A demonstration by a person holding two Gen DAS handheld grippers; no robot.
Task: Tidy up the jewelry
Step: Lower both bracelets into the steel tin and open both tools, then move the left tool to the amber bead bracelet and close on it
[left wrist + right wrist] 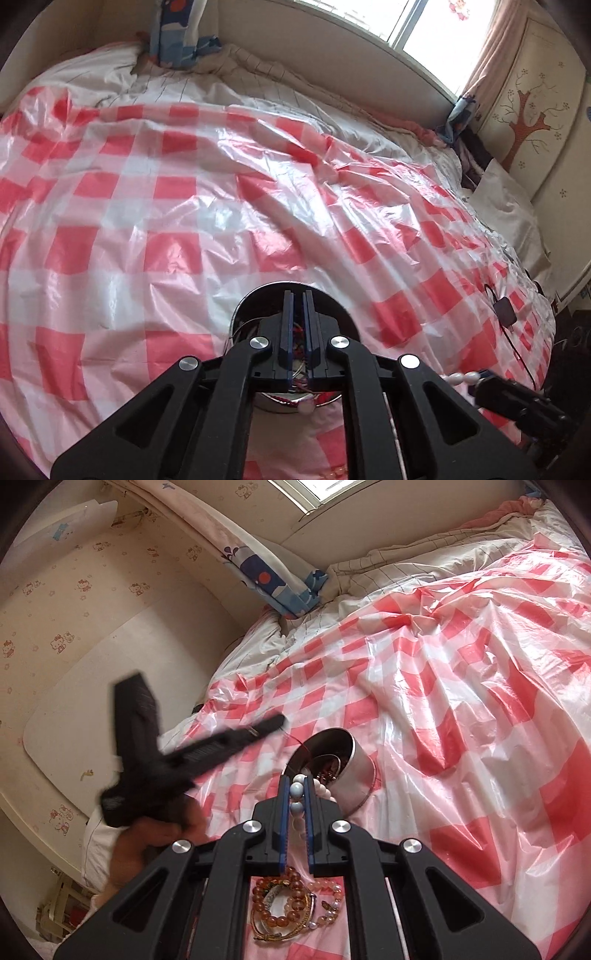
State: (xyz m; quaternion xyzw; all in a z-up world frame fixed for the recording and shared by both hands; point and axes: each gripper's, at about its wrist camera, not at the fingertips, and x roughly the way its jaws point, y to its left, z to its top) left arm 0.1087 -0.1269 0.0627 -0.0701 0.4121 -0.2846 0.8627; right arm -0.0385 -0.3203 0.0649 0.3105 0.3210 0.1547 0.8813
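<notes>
Right tongs (pixel 296 788) pinching a pale bead bracelet (pixel 296 790) just before the tilted steel tin (pixel 356 771) on the bed's checked plastic sheet (pixel 461 701); amber bracelets (pixel 284 904) lying beneath. Left tongs (pixel 298 295) pressed together, empty, over the tin (pixel 243 306)

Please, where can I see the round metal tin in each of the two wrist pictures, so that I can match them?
Left wrist view: the round metal tin sits bottom centre, mostly hidden behind the left gripper.
Right wrist view: the tin is at centre, tilted, just beyond the right gripper, which holds a pale bead bracelet.
Shared landmark: the red-and-white checked plastic sheet under the tin.
</notes>
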